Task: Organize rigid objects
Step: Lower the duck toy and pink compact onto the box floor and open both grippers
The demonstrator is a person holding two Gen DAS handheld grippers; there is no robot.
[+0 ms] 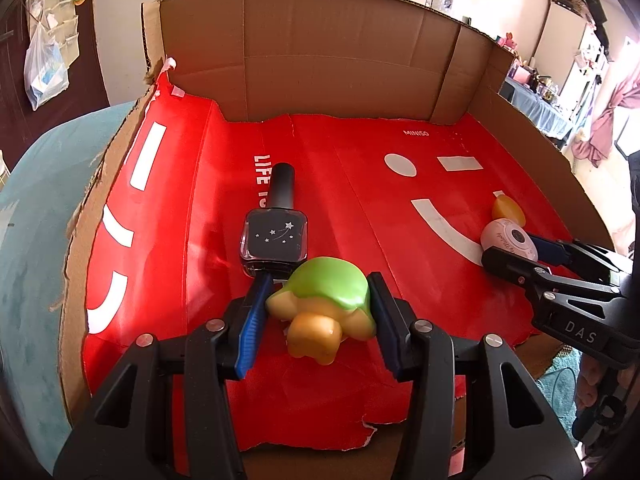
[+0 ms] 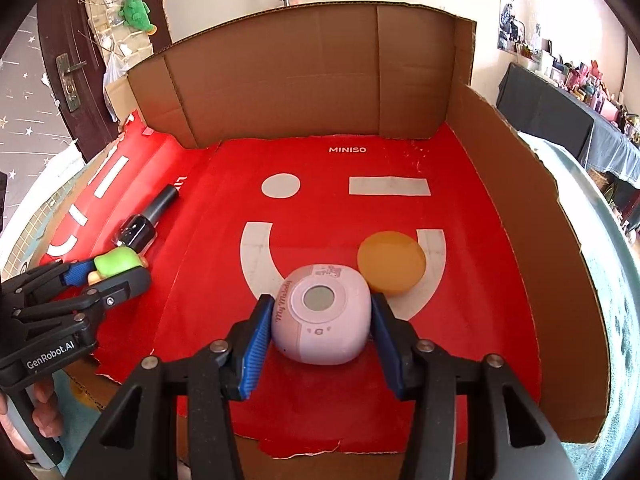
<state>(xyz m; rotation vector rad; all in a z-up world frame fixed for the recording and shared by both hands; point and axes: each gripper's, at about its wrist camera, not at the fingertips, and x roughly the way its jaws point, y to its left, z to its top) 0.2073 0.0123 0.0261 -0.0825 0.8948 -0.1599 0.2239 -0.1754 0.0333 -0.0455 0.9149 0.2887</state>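
Observation:
In the left wrist view my left gripper (image 1: 320,292) is shut on a green and yellow toy turtle (image 1: 326,300), which rests on the red sheet (image 1: 360,200). A dark nail polish bottle (image 1: 276,236) lies just beyond it. In the right wrist view my right gripper (image 2: 320,312) is shut on a pink round My Melody gadget (image 2: 320,316) on the sheet. An orange disc (image 2: 391,262) lies just behind it to the right. The right gripper with the gadget (image 1: 508,240) also shows at the right of the left wrist view, and the turtle (image 2: 118,262) at the left of the right wrist view.
The red MINISO sheet lines an open cardboard box with tall back wall (image 2: 300,80) and right wall (image 2: 540,240). The box sits on a pale teal surface (image 1: 32,240). A shelf of items (image 2: 580,92) stands far right.

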